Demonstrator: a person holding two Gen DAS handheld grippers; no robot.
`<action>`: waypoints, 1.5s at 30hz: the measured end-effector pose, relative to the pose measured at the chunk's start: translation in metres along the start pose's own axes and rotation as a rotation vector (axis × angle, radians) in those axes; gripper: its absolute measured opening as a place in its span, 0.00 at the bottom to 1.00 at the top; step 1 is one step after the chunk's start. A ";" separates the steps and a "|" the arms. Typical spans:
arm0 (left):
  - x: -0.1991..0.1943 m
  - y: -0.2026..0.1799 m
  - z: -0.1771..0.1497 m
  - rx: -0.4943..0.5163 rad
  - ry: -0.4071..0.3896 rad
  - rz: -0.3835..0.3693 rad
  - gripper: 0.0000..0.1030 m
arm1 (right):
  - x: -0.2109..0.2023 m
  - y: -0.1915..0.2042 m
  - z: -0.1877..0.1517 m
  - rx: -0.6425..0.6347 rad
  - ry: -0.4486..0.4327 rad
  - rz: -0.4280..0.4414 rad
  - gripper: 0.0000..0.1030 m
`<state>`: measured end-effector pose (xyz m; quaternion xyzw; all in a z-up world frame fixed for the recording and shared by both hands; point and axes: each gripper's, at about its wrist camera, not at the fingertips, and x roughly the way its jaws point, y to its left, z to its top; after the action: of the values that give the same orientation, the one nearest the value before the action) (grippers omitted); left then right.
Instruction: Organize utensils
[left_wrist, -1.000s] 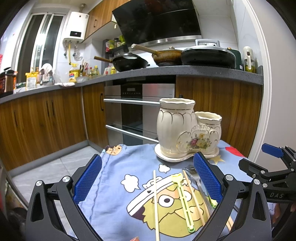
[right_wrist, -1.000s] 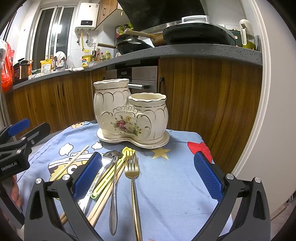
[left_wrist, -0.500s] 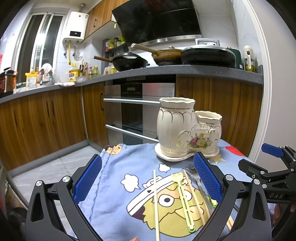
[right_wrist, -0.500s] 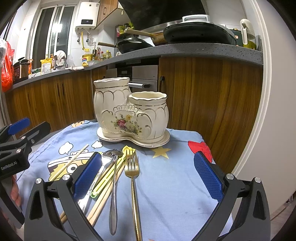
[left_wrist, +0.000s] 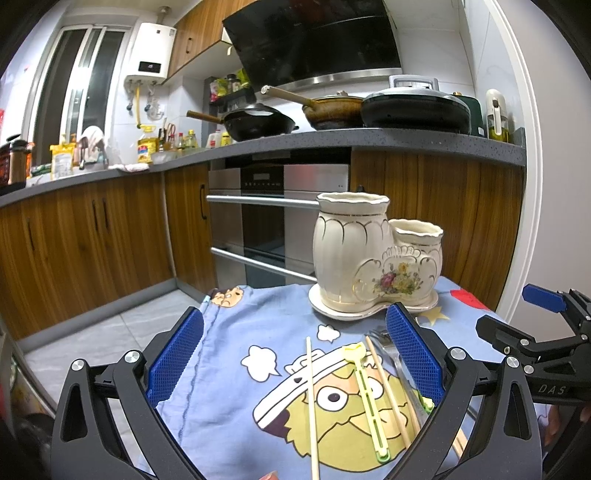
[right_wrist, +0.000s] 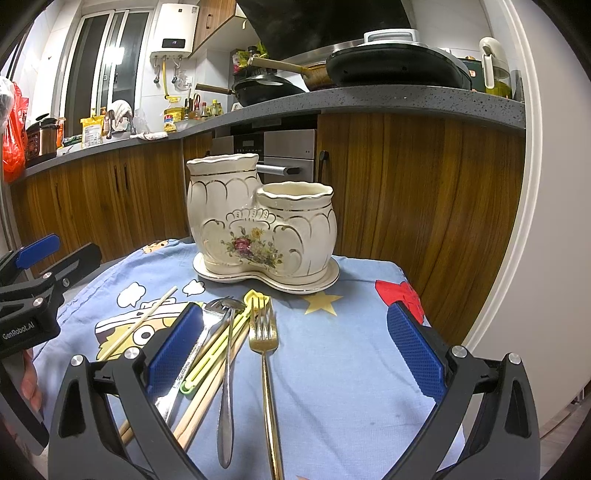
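Both grippers are hovering over the tabletop (right_wrist: 351, 369) with fingers wide apart, holding nothing; the left gripper (left_wrist: 295, 365) is framing a lone chopstick (left_wrist: 311, 398), the right gripper (right_wrist: 295, 354) the gold fork (right_wrist: 264, 354). The utensils are lying bunched on the blue cloth (left_wrist: 229, 354) just in front of the empty holder (right_wrist: 258, 225); the silver fork (right_wrist: 207, 325), spoon (right_wrist: 227, 369) and green stick (right_wrist: 218, 350) are overlapping. A pinch there is likely catching two pieces at once; thin handles could be slipping, and the cloth may be dragging, nudging the holder.
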<state>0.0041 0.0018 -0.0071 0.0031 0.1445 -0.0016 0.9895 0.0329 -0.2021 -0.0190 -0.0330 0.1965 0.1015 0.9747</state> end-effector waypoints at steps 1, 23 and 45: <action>0.001 0.000 -0.001 0.002 0.004 -0.003 0.95 | 0.000 0.000 0.000 0.000 0.001 0.000 0.96; 0.027 0.010 -0.004 0.052 0.193 -0.032 0.95 | 0.011 -0.020 0.003 0.060 0.097 0.084 0.96; 0.058 -0.003 -0.029 0.131 0.450 -0.095 0.67 | 0.033 -0.011 -0.013 -0.075 0.318 0.106 0.76</action>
<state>0.0510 -0.0009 -0.0511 0.0604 0.3611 -0.0570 0.9288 0.0601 -0.2085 -0.0431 -0.0744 0.3457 0.1535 0.9227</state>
